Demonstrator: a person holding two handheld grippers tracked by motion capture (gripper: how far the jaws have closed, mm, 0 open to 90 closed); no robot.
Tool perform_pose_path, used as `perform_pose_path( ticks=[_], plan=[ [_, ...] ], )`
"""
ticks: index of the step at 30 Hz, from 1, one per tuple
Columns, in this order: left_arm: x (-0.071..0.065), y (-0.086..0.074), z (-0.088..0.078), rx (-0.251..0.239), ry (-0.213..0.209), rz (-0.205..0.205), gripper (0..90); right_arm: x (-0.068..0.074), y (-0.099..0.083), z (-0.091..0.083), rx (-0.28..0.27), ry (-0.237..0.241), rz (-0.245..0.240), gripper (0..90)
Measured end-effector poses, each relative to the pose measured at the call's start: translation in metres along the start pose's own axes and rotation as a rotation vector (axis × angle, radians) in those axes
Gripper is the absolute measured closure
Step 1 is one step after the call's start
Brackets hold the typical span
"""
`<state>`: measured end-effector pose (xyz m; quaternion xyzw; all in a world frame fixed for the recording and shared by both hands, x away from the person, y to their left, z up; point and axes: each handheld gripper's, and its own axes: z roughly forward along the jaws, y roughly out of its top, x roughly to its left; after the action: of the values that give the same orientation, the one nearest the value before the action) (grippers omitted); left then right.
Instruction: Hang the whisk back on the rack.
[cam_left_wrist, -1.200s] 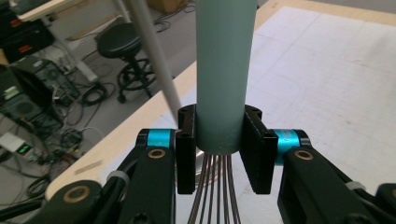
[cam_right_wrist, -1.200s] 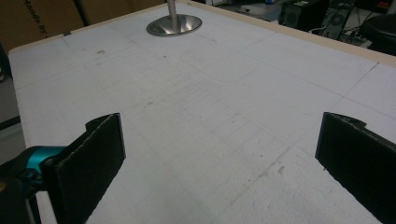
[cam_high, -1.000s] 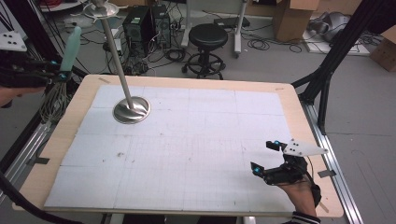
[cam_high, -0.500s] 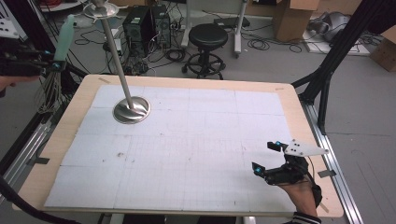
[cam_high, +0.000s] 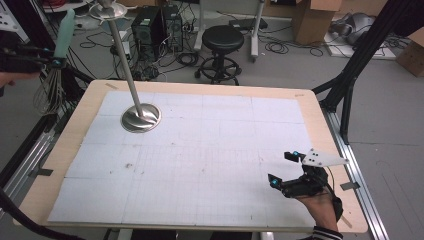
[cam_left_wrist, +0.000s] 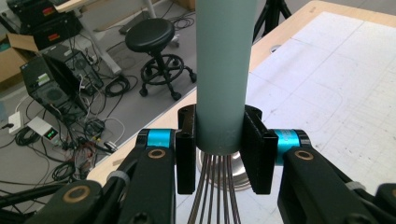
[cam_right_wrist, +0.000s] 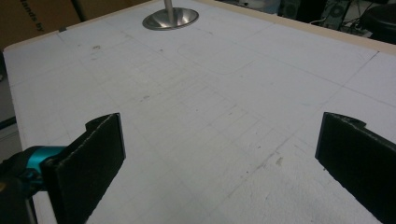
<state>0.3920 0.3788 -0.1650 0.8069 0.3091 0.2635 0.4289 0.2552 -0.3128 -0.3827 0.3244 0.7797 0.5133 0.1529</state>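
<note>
- The whisk (cam_high: 56, 65) is gripped by the left gripper (cam_high: 47, 62), off the left edge of the bench (cam_high: 320, 125) and well above the floor; pick-up is judged done.
- In the left gripper view, the fingers (cam_left_wrist: 186, 149) are clamped on the whisk's grey-green handle just above where the wires start; handle upright, wires hanging down below.
- The grasp looks firm and centred; no slip is visible.
- A metal stand (cam_high: 140, 116) is seen on the far-left part of the white mat (cam_high: 225, 150): round base, slanted pole, small dish on top.
- The whisk is held apart from the stand, to its left and clear of the pole; nothing is touched by it.
- The stand's base is seen right under the whisk in the left gripper view, so the whisk is judged to be headed there.
- What is left, as a judgement: the whisk is to be carried over the bench and hung or set on the stand, then let go. Where exactly it goes cannot be told.
- The right gripper (cam_high: 286, 169) is held low over the near-right corner of the mat, fingers (cam_right_wrist: 88, 154) spread wide, nothing between them.
- No part in the work is taken by the right gripper yet; it is well apart from whisk and stand.
- Overall: grasp done, placing not yet begun.
</note>
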Motion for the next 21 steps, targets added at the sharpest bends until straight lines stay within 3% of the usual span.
perform_pose_path(
  ticks=[21],
  plan=[
    [0.013,0.000,0.020,0.019,0.005,-0.023,69.4,-0.004,-0.002,-0.002,0.000,-0.007,0.006,0.5]
  ],
)
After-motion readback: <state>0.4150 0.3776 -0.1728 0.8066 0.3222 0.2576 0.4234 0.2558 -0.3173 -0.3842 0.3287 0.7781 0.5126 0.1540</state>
